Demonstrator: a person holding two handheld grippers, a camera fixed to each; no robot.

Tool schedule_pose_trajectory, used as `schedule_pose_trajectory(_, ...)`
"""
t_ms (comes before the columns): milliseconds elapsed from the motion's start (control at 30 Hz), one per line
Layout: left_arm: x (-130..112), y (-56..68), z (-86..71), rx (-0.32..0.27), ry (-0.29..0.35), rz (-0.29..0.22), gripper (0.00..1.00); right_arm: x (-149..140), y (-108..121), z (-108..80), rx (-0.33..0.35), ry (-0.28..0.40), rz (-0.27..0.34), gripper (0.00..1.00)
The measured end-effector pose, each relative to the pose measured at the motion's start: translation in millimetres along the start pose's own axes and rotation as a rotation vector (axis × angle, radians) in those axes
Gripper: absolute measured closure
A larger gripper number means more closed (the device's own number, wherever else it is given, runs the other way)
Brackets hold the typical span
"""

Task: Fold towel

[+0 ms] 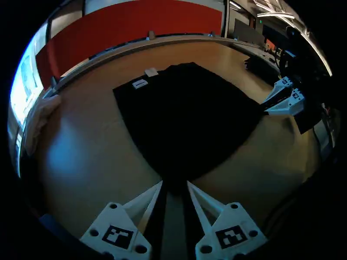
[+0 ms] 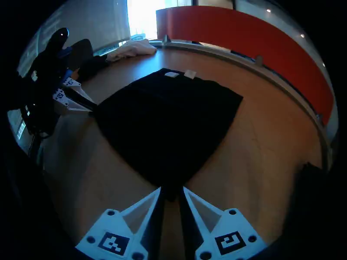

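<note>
A black towel [image 1: 186, 117] lies spread flat on the wooden table [image 1: 86, 151], with two small white tags [image 1: 140, 83] near its far edge. My left gripper [image 1: 175, 185] is at the towel's near corner, fingers closed narrowly on the cloth tip. In the same view my right gripper [image 1: 265, 108] pinches the corner at the towel's right side. In the right gripper view, the towel [image 2: 169, 125] runs into my right gripper [image 2: 172, 190], whose fingers press on its near corner. The left gripper [image 2: 89, 108], held by a dark-sleeved hand, grips the left corner.
A crumpled white cloth [image 2: 132, 47] lies at the table's far edge by the window, also seen as the white cloth [image 1: 41, 117]. A raised rim [image 1: 130, 45] and red wall panel [image 1: 130, 21] bound the table. Dark equipment [image 1: 260, 65] sits at the far right.
</note>
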State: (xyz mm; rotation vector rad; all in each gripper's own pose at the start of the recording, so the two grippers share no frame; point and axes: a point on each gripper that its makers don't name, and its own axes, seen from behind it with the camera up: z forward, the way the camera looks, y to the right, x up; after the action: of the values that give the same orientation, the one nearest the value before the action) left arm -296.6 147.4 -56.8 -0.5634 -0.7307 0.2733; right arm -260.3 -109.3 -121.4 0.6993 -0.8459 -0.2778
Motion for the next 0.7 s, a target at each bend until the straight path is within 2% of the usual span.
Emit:
schedule_pose_trajectory(133, 0, -1.3, -0.8, -0.001, -0.007, -0.010, 0.86, 3, -6, -0.5, 0.008, 0.005, -0.006, 0.85)
schedule_pose_trajectory(400, 2, 1.5, -4.9, -0.008, -0.009, -0.031, 0.87, 9, -5, -5.1, 0.004, 0.019, 0.004, 0.86)
schedule_pose_trajectory(700, 14, 6.5, -23.8, -0.013, -0.004, -0.066, 0.87, 26, -5, -25.4, 0.002, 0.049, 0.009, 0.86)
